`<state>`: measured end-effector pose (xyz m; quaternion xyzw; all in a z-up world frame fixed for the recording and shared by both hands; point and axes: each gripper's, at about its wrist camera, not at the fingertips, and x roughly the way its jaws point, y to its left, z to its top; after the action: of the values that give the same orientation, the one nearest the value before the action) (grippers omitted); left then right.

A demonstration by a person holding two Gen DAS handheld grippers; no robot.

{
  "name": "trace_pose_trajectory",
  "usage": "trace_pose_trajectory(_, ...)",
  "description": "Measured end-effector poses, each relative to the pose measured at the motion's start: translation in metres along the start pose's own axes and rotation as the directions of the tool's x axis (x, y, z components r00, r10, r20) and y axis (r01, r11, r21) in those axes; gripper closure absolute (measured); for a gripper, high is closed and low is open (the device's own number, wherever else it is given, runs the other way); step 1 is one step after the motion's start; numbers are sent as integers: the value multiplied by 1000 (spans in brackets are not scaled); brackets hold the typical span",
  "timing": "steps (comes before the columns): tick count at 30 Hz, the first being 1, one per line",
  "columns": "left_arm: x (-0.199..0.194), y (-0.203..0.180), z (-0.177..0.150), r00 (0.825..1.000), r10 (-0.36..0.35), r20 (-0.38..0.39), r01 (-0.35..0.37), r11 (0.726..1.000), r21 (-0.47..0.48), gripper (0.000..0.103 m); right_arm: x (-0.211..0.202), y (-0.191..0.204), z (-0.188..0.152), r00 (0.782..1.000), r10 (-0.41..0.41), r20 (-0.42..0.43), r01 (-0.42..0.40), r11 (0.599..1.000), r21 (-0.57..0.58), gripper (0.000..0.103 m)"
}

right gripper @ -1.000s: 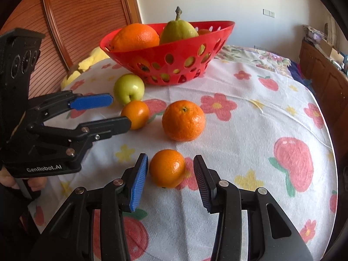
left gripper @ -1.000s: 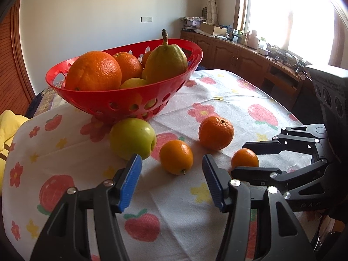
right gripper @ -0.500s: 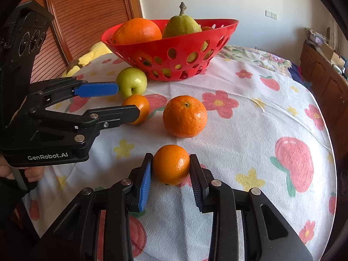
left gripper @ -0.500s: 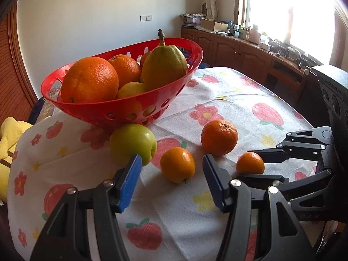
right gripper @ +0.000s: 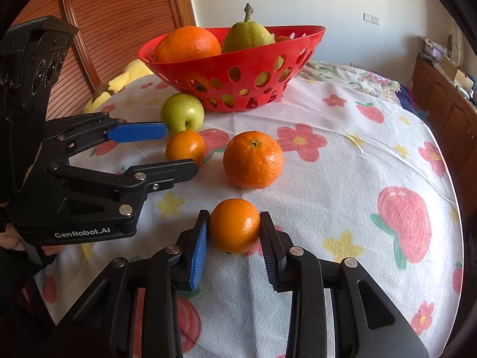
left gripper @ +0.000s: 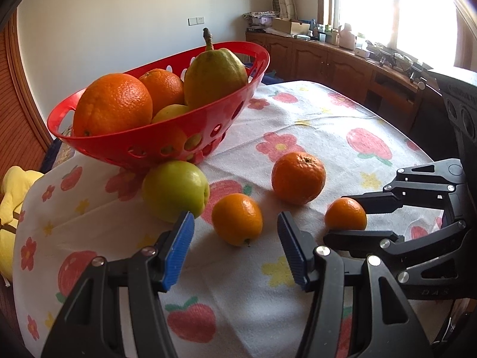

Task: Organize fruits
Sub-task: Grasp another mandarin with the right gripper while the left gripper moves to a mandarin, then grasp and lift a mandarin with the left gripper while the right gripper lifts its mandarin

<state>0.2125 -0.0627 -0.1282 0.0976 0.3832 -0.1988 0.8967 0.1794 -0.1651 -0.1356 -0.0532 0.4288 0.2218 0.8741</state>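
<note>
A red basket (left gripper: pixel 143 146) (right gripper: pixel 259 68) holds oranges and a pear. On the cloth lie a green apple (left gripper: pixel 176 191) (right gripper: pixel 182 112), a large orange (left gripper: pixel 298 177) (right gripper: pixel 253 159) and two small oranges. My right gripper (right gripper: pixel 234 232) is shut on the nearest small orange (right gripper: pixel 234 225), which also shows in the left wrist view (left gripper: pixel 345 214), still resting on the cloth. My left gripper (left gripper: pixel 235 235) (right gripper: pixel 176 146) is open, its fingers on either side of the other small orange (left gripper: pixel 237 219) (right gripper: pixel 185 146) without touching it.
The table carries a white cloth (right gripper: pixel 342 185) printed with flowers and strawberries. A yellow soft object (left gripper: pixel 12 205) lies off the table's left edge. Wooden cabinets (left gripper: pixel 328 65) line the far wall under a bright window.
My right gripper has closed from open onto the nearest small orange. My left gripper has moved forward toward the other small orange and stayed open.
</note>
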Motion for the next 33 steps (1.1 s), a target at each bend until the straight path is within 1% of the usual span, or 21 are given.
trace_pose_trajectory(1, 0, 0, 0, 1000, -1, 0, 1, 1000, 0, 49, 0, 0, 0, 1000, -1, 0, 1, 1000, 0, 70)
trace_pose_trajectory(2, 1, 0, 0, 1000, -1, -6, 1, 1000, -2, 61, 0, 0, 0, 1000, -2, 1, 2, 1000, -1, 70)
trace_pose_trajectory(4, 5, 3, -1, 999, -20, -34, 19, 1000, -20, 68, 0, 0, 0, 1000, -2, 1, 2, 1000, -2, 70)
trace_pose_trajectory(10, 4, 7, -3, 999, -30, -31, 28, 999, -34, 69, 0, 0, 0, 1000, 1, 2, -1, 1000, 6, 70)
trace_pose_trajectory(18, -6, 8, -7, 999, -45, -19, 44, 999, -27, 69, 1, 0, 0, 1000, -3, 2, 3, 1000, 0, 70)
trace_pose_trajectory(21, -10, 9, -9, 999, -33, -17, 33, 999, -31, 69, 1, 0, 0, 1000, -3, 1, 3, 1000, -3, 70)
trace_pose_trajectory(27, -26, 14, -15, 999, -41, 11, 42, 997, -59, 69, 2, 1, 1, 1000, -14, 0, 14, 1000, -14, 71)
trace_pose_trajectory(33, -42, 22, -10, 998, -28, 53, 32, 997, -75, 69, -1, 4, -1, 1000, -16, 10, 16, 1000, -21, 71)
